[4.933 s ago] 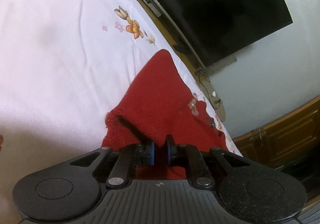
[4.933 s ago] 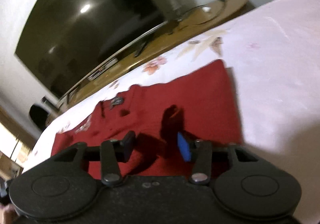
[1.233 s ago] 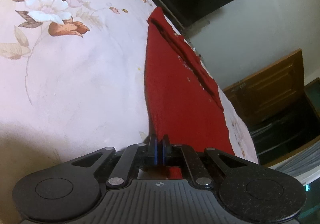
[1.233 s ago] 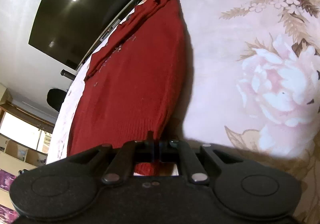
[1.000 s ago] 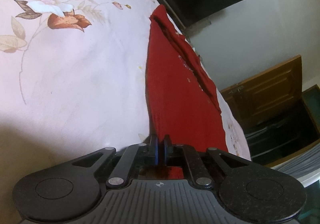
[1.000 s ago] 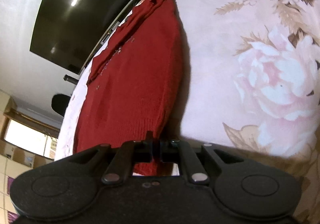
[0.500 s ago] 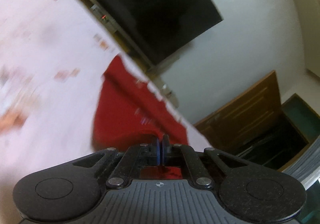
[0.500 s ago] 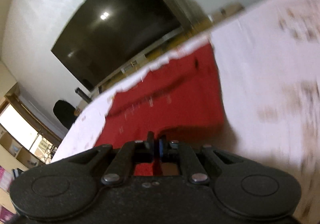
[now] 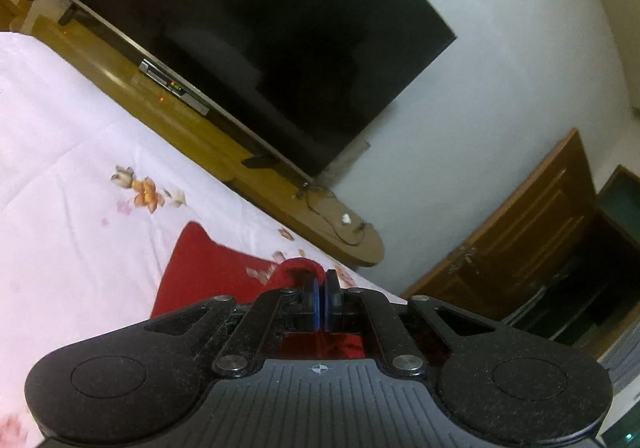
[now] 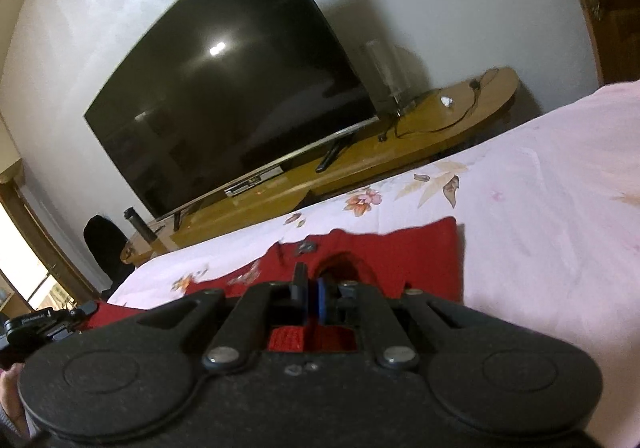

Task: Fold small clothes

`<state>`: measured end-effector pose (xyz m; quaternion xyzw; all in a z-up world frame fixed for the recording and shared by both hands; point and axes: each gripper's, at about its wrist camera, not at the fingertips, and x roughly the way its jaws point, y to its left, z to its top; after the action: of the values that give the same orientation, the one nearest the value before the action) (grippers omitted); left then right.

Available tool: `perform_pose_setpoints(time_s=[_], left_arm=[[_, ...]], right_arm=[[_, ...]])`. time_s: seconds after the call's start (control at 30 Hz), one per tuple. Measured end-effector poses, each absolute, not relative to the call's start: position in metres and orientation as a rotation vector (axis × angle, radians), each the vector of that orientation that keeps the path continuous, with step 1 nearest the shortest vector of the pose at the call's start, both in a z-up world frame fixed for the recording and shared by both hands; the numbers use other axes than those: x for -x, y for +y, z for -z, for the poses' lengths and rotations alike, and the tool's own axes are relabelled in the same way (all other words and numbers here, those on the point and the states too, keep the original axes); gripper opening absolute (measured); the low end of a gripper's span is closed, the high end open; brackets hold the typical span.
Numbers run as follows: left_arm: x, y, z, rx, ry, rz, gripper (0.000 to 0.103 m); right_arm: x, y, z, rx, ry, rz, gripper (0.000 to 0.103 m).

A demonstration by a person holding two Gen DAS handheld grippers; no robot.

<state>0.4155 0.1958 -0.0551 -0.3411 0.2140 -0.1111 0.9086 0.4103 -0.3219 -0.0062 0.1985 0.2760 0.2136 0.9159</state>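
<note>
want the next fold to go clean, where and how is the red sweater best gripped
At its ribbed edge, one claw near each end, coming in low and flat from the near side. The red sweater lies flat on the floral sheet, so only a thin edge fits the jaws. The left claw and right claw are each shut on such a rolled-up edge.

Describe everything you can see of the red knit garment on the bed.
The red garment is a small knitted piece, ribbed along the held edge, with small decorations on it. It lies on the pink floral bedspread, its near edge lifted. The left tool and right tool each pinch a bunched fold of it.
</note>
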Motion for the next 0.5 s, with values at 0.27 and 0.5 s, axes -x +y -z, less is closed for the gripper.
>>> perform_pose_setpoints(time_s=[0.27, 0.5], left_arm=[[-0.506, 0.185, 0.094, 0.643, 0.525, 0.168, 0.002], [-0.536, 0.181, 0.14, 0.693, 0.421, 0.037, 0.002]], right_arm=[[-0.501, -0.332, 0.055, -0.49, 0.672, -0.426, 0.006], [-0.545, -0.345, 0.1, -0.564, 0.665, -0.321, 0.063]])
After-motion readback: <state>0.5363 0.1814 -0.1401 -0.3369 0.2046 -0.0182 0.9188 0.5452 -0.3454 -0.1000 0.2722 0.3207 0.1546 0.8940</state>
